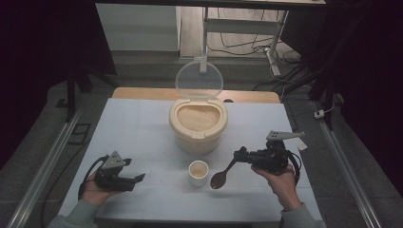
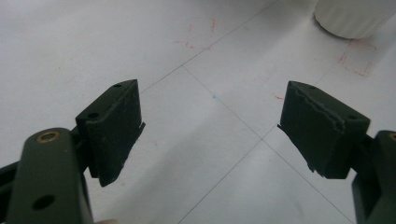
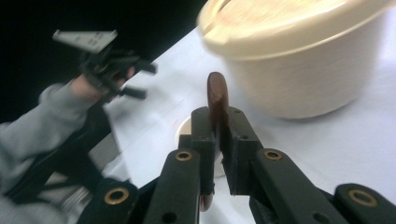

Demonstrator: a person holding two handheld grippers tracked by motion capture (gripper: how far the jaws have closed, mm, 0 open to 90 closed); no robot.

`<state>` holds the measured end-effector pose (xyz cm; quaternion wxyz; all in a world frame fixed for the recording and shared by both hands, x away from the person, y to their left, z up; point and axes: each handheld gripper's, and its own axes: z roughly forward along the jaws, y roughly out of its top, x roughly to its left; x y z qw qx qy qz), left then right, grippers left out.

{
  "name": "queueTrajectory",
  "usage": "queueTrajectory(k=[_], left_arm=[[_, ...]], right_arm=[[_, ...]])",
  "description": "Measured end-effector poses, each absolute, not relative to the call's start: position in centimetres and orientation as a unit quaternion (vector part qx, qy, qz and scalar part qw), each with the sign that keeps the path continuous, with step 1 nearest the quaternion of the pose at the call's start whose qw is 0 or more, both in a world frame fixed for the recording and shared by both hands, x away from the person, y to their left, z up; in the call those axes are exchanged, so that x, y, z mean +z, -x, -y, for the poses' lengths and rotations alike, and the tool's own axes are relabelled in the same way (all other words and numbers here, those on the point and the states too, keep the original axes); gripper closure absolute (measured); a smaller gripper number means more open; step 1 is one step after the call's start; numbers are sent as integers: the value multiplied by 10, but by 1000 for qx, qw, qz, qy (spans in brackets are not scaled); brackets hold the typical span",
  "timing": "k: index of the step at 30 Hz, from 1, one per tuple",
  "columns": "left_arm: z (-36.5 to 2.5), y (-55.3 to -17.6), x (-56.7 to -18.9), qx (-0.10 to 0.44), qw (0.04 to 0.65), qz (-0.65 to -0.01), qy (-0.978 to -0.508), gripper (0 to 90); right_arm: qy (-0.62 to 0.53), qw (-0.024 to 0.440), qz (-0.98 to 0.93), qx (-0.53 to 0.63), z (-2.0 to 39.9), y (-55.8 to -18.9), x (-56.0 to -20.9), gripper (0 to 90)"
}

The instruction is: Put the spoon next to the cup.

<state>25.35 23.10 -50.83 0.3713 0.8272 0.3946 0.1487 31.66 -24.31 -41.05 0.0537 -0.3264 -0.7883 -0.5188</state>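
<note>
A brown wooden spoon (image 1: 219, 179) hangs just right of a small cream cup (image 1: 198, 172), bowl end low over the table. My right gripper (image 1: 241, 155) is shut on its handle. In the right gripper view the jaws (image 3: 218, 116) pinch the handle, and the spoon bowl (image 3: 216, 92) sticks up beyond them with the cup (image 3: 183, 134) partly hidden behind. A cream container (image 1: 198, 124) full of rice stands behind the cup, its clear lid (image 1: 199, 78) raised. My left gripper (image 1: 139, 179) rests open at the front left, with nothing between its jaws (image 2: 212, 100).
The white table (image 1: 142, 128) carries thin grid lines and faint red marks (image 2: 357, 58). The cup's base (image 2: 350, 18) shows at the top right of the left gripper view. Metal rails (image 1: 45, 166) run along both sides. Cables lie on the floor (image 1: 247, 45) behind the table.
</note>
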Motion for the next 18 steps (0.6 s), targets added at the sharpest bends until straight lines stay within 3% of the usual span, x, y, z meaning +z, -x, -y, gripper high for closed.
queueTrajectory(k=[10,18], left_arm=[[-231,-253,-508,148,371,-393,-828,204],[-230,-253,-509,148,370,-393,-828,204]], right_arm=[[312,107,828,-453,222,-324,-427,834],[324,104,831,-440,212,-344,-445,796]])
